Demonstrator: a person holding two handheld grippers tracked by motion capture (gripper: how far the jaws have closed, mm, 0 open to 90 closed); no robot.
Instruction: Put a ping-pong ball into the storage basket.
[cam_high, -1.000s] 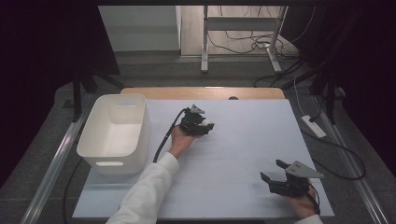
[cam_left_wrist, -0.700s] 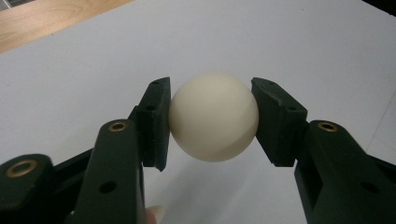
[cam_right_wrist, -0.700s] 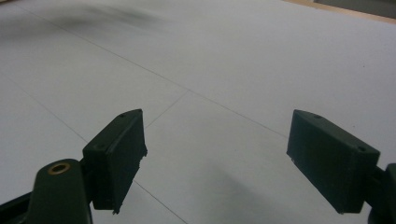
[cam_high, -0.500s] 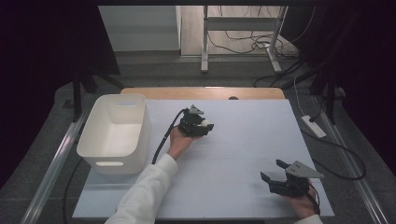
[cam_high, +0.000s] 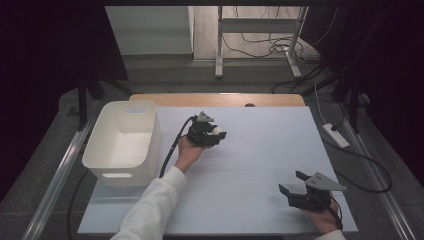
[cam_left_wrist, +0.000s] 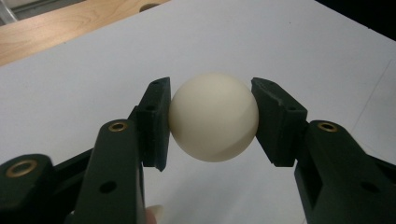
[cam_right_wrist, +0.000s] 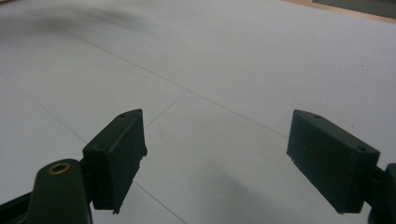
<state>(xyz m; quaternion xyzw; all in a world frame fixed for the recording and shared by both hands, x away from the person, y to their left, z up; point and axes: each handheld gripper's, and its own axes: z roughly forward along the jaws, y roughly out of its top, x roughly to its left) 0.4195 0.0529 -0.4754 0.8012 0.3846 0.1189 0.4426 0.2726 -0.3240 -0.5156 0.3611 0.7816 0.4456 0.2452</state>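
**A:** ok so what's up with the left gripper? Start at the jaws.

**B:** The ball sits dead centre between them. Cream-white, smooth, round. One black pad presses on each side at about its widest line, so it's pinched, not just sitting in the gap. In the left gripper view the ball's underside looks clear of the white sheet, with a soft shadow below it, so I'd say it's lifted off a bit.

**A:** And the hand?

**B:** In the high view the left hand wraps the gripper body from below, white sleeve running up from the bottom edge, forearm angled toward the middle of the counter. The jaws point to the right in that picture, roughly level, with the ball a little pale dot at the tip. A black cable loops back along the sleeve.

**A:** Where's that relative to the bin?

**B:** The white bin stands just to the left of the hand, near but not touching.

**A:** Right gripper?

**B:** Low at the near right corner of the sheet, well apart from the ball. Jaws spread wide, nothing between them, just bare sheet showing in the gap in the right gripper view.
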